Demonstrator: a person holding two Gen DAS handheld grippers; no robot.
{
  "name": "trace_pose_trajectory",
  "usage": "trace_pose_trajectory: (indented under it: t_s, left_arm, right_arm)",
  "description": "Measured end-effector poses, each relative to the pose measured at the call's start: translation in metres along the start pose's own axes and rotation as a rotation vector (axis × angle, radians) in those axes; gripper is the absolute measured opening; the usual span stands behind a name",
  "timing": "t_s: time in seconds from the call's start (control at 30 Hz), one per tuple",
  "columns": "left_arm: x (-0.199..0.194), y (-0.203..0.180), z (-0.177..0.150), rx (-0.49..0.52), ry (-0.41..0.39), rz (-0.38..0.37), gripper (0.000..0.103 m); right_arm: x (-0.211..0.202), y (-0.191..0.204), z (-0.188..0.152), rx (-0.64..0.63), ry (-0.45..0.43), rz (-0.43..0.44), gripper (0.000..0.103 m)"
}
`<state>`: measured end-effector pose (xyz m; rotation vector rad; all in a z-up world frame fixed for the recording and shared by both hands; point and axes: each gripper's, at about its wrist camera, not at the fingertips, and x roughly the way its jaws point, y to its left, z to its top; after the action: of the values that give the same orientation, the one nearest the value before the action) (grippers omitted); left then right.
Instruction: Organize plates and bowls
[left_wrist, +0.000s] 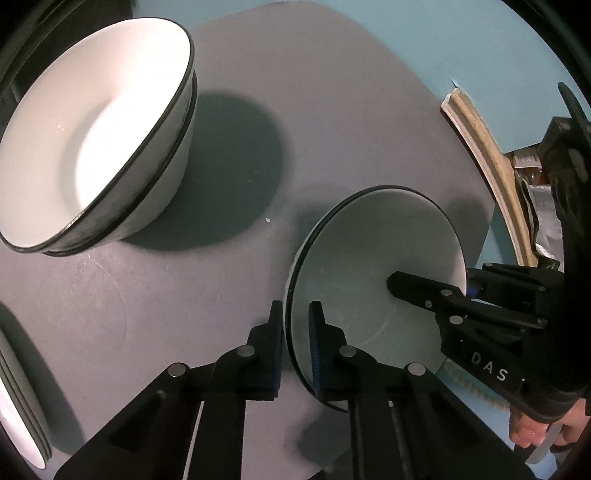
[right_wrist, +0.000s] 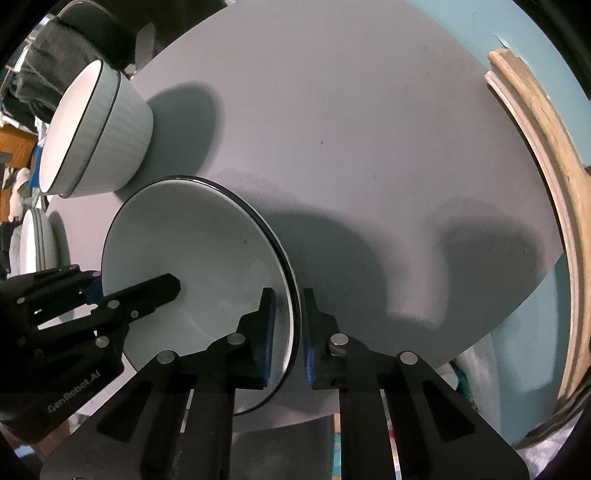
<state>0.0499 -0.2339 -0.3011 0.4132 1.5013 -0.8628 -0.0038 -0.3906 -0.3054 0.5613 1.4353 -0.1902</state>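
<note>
Bowl (left_wrist: 373, 266) rim pinched from both sides is where things stand: the left gripper (left_wrist: 295, 343) has its blue pads clamped across the near left edge, one finger inside and one outside, and the right gripper (right_wrist: 286, 332) is closed the same way on the opposite edge, one pad against the inner wall and one behind the rim. Neither grip shows any gap.

To my eye this is the pick-up step, both grasps made and the lift not yet begun. What comes next calls for the two hands rising together and level, so the rim does not twist between the pads, then a carry toward wherever the bowls are being gathered.

It is a white, shallow, wide-mouthed bowl with a thin dark line round its rim, smooth and glossy inside, empty. It sits toward the near right part of the grey mat (left_wrist: 332, 110).

Farther out, toward the mat's far left corner, a pair of deeper white bowls (left_wrist: 92, 140) with the same dark rims stands nested one in the other, well apart from the held one. At the mat's left edge a stack of plates (left_wrist: 14, 406) just shows. The mat lies on a pale blue tabletop (left_wrist: 480, 44).
</note>
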Motion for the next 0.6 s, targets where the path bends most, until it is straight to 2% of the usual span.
trace_pose_trajectory:
  t_s: [0.27, 0.4, 0.43, 0.6]
  left_arm:
    - [-0.003, 0.008, 0.001, 0.000, 0.010, -0.004, 0.010]
    - [-0.002, 0.009, 0.001, -0.034, 0.010, -0.019, 0.008]
    - [-0.003, 0.010, 0.000, -0.036, 0.008, -0.017, 0.008]
    - [-0.022, 0.017, -0.006, -0.040, -0.024, 0.007, 0.007]
  right_arm:
    - [-0.004, -0.003, 0.004, -0.017, 0.015, -0.012, 0.008]
    - [-0.006, 0.007, 0.004, -0.019, 0.007, -0.023, 0.008]
    - [-0.004, 0.026, 0.006, -0.018, 0.007, -0.023, 0.008]
    - [-0.013, 0.038, 0.006, -0.058, -0.018, -0.042, 0.008]
